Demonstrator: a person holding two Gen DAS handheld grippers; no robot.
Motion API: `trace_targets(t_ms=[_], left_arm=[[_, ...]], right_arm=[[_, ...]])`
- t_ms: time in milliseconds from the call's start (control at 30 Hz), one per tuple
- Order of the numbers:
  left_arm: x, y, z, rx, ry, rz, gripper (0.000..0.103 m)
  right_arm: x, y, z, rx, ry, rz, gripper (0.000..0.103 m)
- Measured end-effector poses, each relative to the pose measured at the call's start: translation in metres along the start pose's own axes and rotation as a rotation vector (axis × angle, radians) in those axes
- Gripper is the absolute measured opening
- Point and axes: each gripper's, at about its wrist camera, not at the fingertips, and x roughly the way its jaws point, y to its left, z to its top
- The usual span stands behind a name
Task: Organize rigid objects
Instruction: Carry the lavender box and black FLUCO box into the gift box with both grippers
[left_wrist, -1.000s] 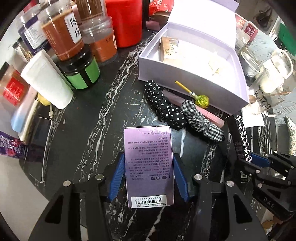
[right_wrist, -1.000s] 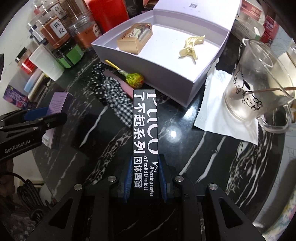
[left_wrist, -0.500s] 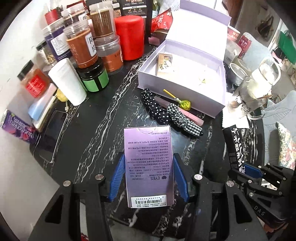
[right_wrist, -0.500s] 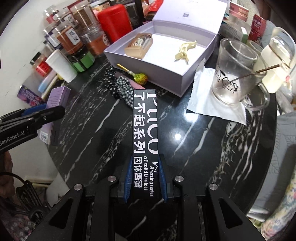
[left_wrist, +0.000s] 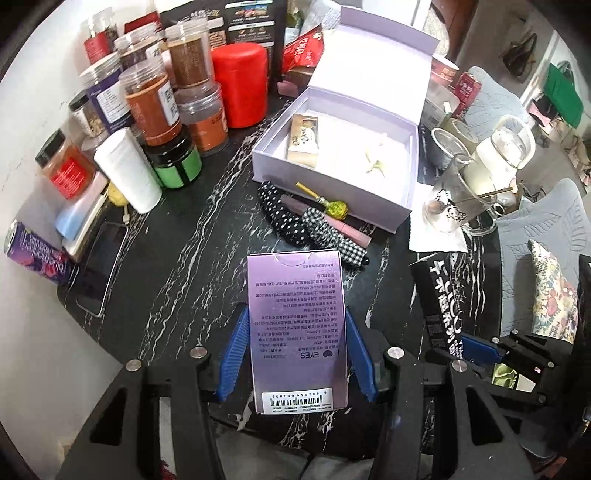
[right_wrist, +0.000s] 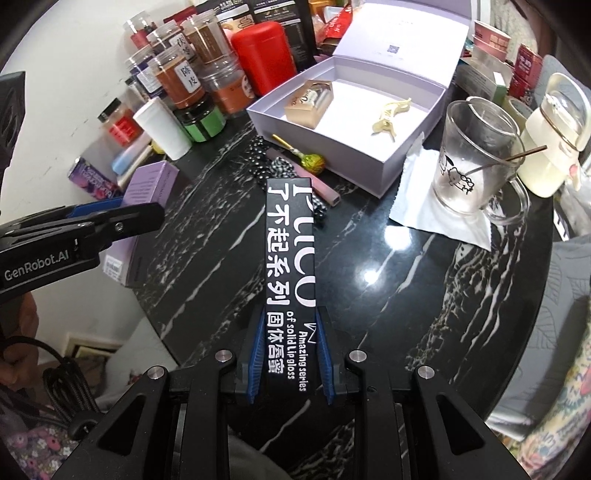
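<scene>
Both claws lifted off table | left claw (left_wrist: 295, 347) pinches purple box (left_wrist: 297, 328) | right claw (right_wrist: 291, 358) pinches black box (right_wrist: 291, 258)

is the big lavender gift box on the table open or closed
Open. The lavender gift box has its hinged lid standing back, exposing a small tan box inside.

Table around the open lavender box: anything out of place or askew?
Mostly loose clutter. A lollipop, two scrunchies and a pink tube lie in a heap against the front wall of the lavender box rather than in it. A white napkin sits crumpled under the glass mug. Nothing spilled or visibly damaged.
</scene>
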Motion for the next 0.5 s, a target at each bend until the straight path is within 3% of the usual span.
trace_targets(t_ms=[500], left_arm=[[0.021, 0.001, 0.060, 0.116, 0.011, -0.065, 0.051]], right_arm=[[0.010, -0.003, 0.037, 0.105, -0.018, -0.002, 0.025]])
